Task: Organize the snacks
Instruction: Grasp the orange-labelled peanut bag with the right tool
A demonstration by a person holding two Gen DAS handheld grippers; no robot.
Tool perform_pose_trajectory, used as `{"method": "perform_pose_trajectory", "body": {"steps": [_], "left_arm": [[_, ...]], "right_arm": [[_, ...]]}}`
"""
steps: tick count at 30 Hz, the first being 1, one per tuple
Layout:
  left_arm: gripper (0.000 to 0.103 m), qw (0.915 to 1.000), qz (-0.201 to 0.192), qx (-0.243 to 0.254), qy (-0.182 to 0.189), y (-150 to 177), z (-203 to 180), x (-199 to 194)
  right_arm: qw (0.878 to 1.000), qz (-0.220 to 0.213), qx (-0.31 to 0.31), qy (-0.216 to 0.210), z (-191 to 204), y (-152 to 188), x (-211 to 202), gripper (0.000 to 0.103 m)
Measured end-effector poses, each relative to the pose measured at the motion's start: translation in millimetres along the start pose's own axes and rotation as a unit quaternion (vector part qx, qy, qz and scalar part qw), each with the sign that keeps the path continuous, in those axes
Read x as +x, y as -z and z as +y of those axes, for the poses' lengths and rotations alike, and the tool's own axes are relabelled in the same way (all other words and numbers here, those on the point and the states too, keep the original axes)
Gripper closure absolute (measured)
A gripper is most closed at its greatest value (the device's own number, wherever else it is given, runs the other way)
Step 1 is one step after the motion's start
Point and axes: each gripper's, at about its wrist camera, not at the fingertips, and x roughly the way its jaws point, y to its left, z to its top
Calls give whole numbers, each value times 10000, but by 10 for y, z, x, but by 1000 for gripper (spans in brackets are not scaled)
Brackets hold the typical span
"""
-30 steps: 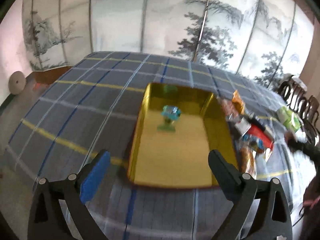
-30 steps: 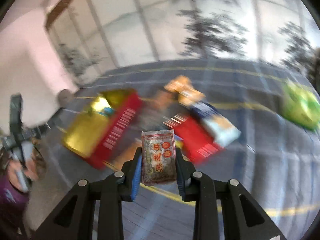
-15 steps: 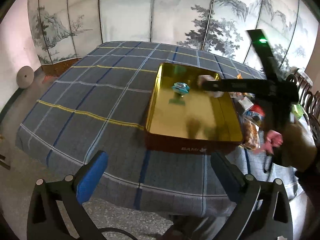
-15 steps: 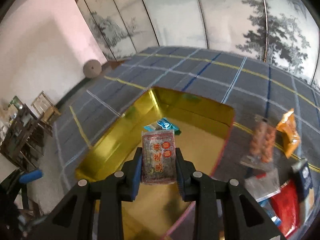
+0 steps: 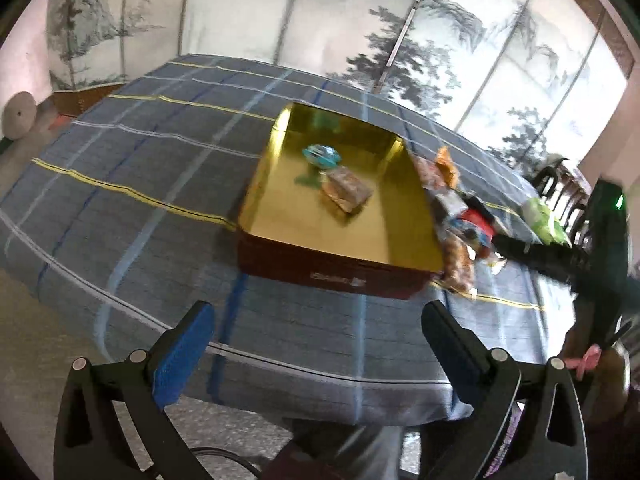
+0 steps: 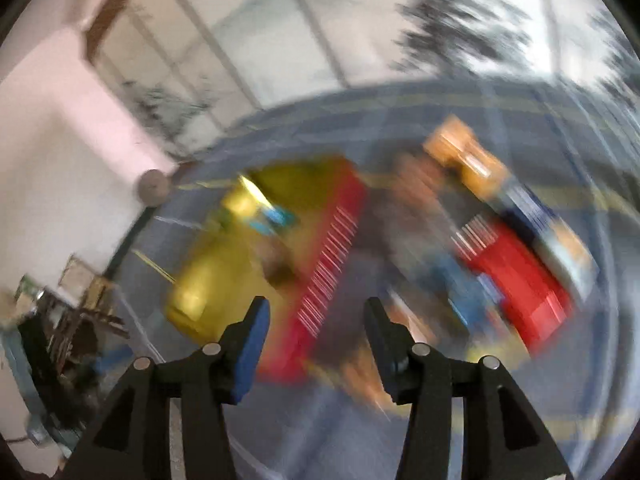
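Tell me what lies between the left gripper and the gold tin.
Only bare plaid tablecloth. In the left wrist view, the open left gripper hangs past the table's near edge, and nothing sits on the cloth before the gold tin's red front wall.

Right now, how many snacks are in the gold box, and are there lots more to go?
Two are in the gold box: a blue wrapped snack and a brown packet. Both tongs are empty: the right tongs are opening with nothing between them, the left tongs wide open. Still left: the pile of packets beside the box and a green bag farther off.
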Motion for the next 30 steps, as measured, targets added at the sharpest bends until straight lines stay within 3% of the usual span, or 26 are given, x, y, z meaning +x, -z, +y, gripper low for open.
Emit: {"method": "perform_pose_trajectory", "body": {"steps": [3, 6, 9, 10, 14, 18, 21, 23, 24, 25, 27, 30], "left_arm": [[1, 9994, 308, 86, 132, 43, -92, 80], [1, 9992, 360, 131, 131, 113, -114, 76], [1, 9989, 395, 0, 255, 170, -78, 64], [1, 9987, 420, -64, 293, 185, -57, 65], [1, 9982, 452, -213, 323, 193, 6, 69], [1, 9970, 577, -311, 411, 219, 26, 99], [1, 9969, 607, -313, 389, 248, 0, 110], [1, 9971, 607, -288, 365, 258, -30, 108], [1, 9971, 605, -282, 360, 252, -37, 103], [1, 9971, 603, -267, 373, 259, -54, 96], [1, 9971, 609, -161, 428, 261, -111, 76], [1, 9980, 515, 184, 314, 257, -244, 26]], "right_arm": [[9984, 160, 534, 52, -233, 223, 1, 53], [9957, 334, 867, 23, -273, 237, 154, 53], [9945, 384, 880, 427, -202, 183, 349, 53], [9942, 444, 867, 463, -173, 157, 443, 48], [9894, 432, 417, 1325, -35, 99, 643, 41], [9846, 222, -166, 1726, 78, 109, 787, 41], [9797, 309, -341, 1951, 150, 71, 884, 40], [9777, 284, -509, 2016, 190, 95, 913, 42], [9776, 256, -599, 1999, 194, 119, 894, 49], [9795, 226, -670, 1887, 197, 133, 865, 63], [9878, 303, -661, 1376, 140, 181, 776, 65], [9877, 192, -811, 1321, -21, 384, 351, 65]]}}
